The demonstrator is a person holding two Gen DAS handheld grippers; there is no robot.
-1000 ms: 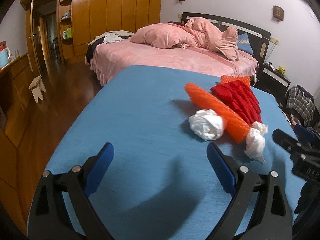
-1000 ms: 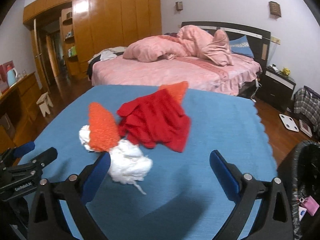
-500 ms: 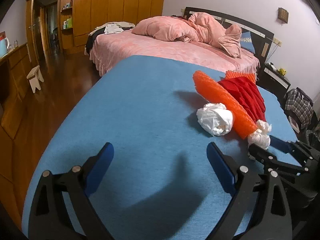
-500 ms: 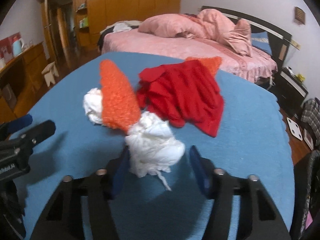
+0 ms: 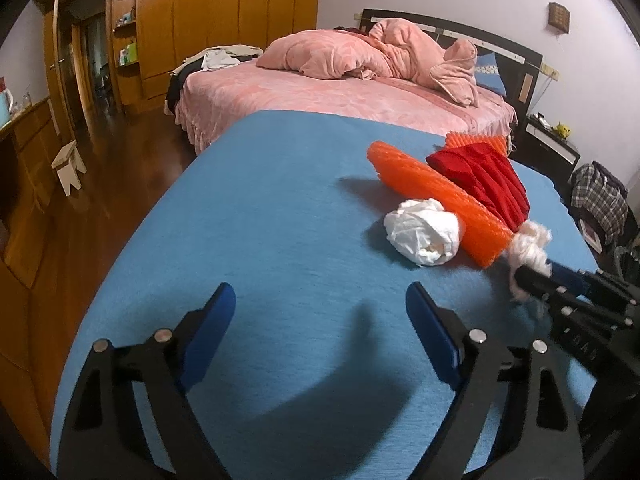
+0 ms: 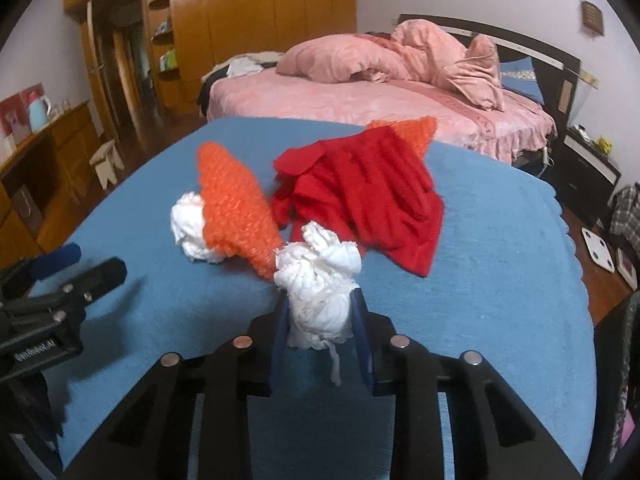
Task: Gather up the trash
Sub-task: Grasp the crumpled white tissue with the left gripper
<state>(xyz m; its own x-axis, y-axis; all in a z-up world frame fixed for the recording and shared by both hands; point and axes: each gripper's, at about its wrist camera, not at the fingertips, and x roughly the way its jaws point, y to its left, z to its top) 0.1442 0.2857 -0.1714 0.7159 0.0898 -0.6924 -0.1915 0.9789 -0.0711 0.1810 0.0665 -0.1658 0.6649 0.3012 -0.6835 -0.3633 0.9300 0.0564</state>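
White tissue wad [image 6: 320, 300], pinched in right tool [image 6: 320, 320]

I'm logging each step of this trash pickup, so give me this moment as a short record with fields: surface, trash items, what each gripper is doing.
surface: blue table cover
held item: crumpled white tissue wad, pinched in the right gripper
right gripper: shut on the wad
left gripper: open, holding nothing, over bare blue cover
other trash: second white paper ball, touching the orange foam net sleeve
also in pile: red cloth, lying partly over a second orange net piece
background: pink bed
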